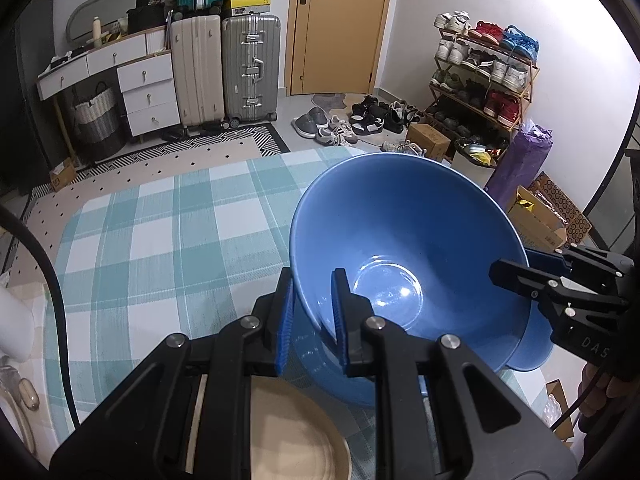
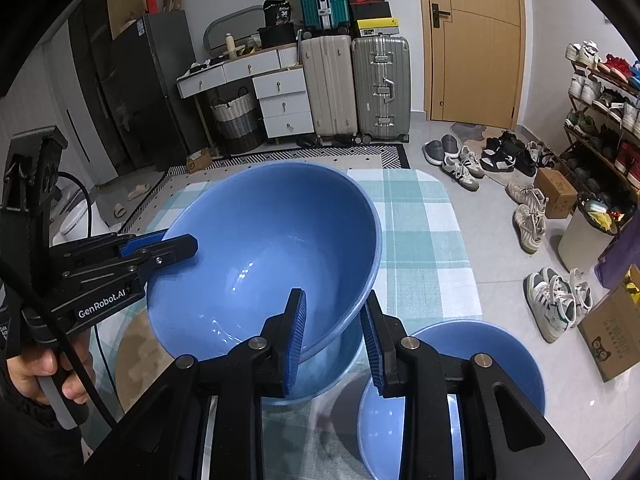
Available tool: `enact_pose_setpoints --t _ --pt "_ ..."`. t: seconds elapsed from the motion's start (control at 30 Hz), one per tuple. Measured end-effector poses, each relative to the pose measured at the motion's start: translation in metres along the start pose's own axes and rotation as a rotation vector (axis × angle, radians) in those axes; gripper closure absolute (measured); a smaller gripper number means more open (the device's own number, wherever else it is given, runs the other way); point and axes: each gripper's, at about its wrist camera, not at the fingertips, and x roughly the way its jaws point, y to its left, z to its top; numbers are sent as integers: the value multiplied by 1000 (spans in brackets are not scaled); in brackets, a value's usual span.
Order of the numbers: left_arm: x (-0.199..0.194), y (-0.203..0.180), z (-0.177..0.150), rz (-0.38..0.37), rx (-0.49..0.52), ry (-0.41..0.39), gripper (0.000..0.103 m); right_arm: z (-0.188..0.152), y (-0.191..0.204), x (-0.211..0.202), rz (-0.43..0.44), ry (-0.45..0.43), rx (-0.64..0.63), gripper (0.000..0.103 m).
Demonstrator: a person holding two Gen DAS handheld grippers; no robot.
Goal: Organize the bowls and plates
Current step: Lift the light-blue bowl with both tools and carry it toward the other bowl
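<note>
A large blue bowl [image 1: 408, 248] [image 2: 264, 248] hangs tilted above the checked tablecloth, carried by both grippers. My left gripper [image 1: 314, 280] [image 2: 176, 240] is shut on the bowl's left rim, one pad inside and one outside. On the opposite rim my right gripper [image 2: 334, 296] [image 1: 516, 264] is shut in the same way. A second, smaller blue bowl [image 2: 480, 364] [image 1: 534, 344] stands on the table just right of the held one. A beige plate [image 1: 296, 432] [image 2: 134, 352] lies on the table under my left gripper, partly hidden.
The table [image 1: 160, 240] [image 2: 420, 232] carries a teal-and-white checked cloth. Beyond it lie a patterned rug, loose shoes [image 2: 464, 164] on the floor, a shoe rack [image 1: 484, 76], suitcases [image 1: 248, 68] and cardboard boxes [image 2: 612, 320]. A hand [image 2: 48, 368] grips the left tool.
</note>
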Motion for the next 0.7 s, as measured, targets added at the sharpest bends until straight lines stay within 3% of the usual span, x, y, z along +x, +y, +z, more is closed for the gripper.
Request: enact_pose_setpoints --t 0.7 --pt "55 14 -23 7 -8 60 88 -25 2 47 -38 85 -26 74"
